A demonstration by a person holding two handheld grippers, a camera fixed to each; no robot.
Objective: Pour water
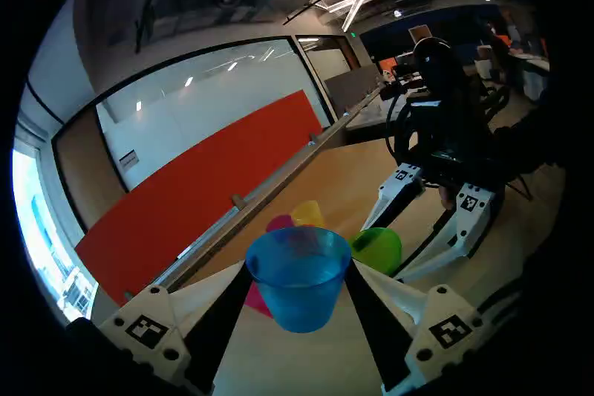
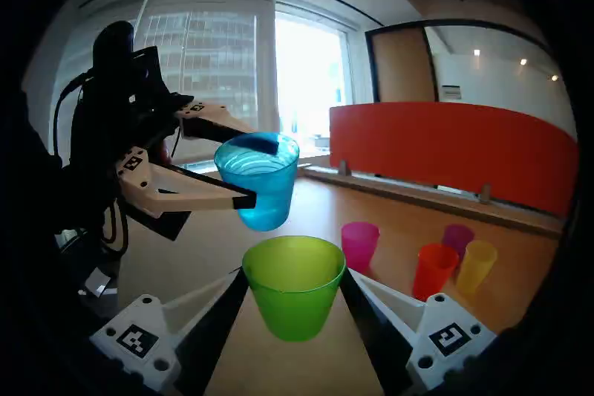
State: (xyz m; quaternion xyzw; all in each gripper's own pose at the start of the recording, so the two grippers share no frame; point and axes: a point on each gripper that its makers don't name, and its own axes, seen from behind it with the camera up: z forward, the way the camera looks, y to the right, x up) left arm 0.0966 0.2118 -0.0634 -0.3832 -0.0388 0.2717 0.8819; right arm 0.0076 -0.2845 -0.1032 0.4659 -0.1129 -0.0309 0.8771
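Well, the blue cup (image 1: 298,277) sits clamped between the two fingers of my left gripper (image 1: 297,281), lifted off the surface (image 2: 393,218) and close to upright, with water inside it. In the right gripper view, that cup hangs just above and behind the green cup (image 2: 295,288), my left arm reaching in from the side with its fingers roughly level. My right gripper (image 2: 295,299) pinches the green cup from both sides, mouth up, and holds it low over the surface. Beyond the two cups, a pink cup (image 2: 359,244), an orange cup (image 2: 434,268), a purple cup (image 2: 457,236) and a yellow cup (image 2: 477,264) stand on the surface, near each other. Behind them runs a red panel (image 2: 453,147), and farther back a bright window (image 2: 308,76).
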